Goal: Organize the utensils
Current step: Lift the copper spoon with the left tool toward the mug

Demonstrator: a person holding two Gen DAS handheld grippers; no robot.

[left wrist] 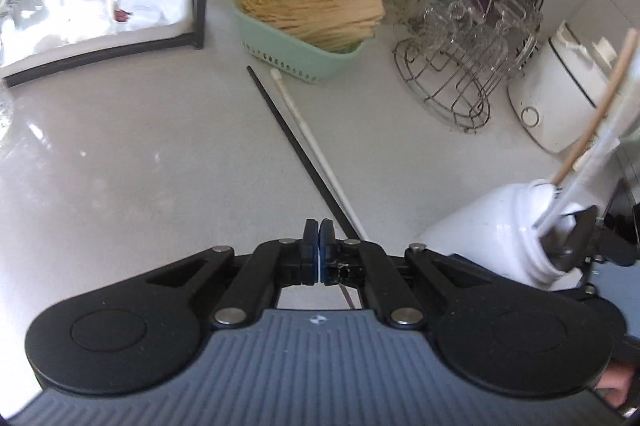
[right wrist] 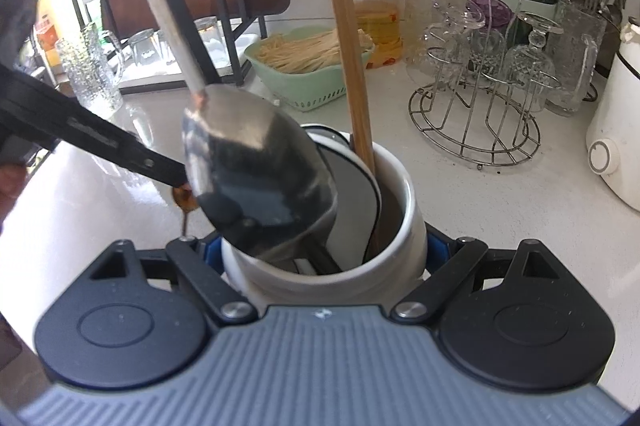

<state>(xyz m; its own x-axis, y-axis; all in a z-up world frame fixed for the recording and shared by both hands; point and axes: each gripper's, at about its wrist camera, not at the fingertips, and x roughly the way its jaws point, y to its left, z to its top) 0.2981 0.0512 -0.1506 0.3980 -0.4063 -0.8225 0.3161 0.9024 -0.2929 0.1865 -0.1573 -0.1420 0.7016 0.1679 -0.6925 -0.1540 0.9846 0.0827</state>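
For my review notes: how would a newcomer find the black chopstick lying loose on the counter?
Start at the mint-green basket of wooden sticks on the pale counter. Two thin sticks run from its front corner toward the camera. The black chopstick is the left, dark one; its neighbour, the white chopstick, is pale.

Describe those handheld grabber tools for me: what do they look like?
Both look alike. The left gripper and right gripper each have a grey ribbed body, two round black discs at the sides, and black linkage arms joined by silver rivets. The fingers are black with blue pads. No cables or sleeves show.
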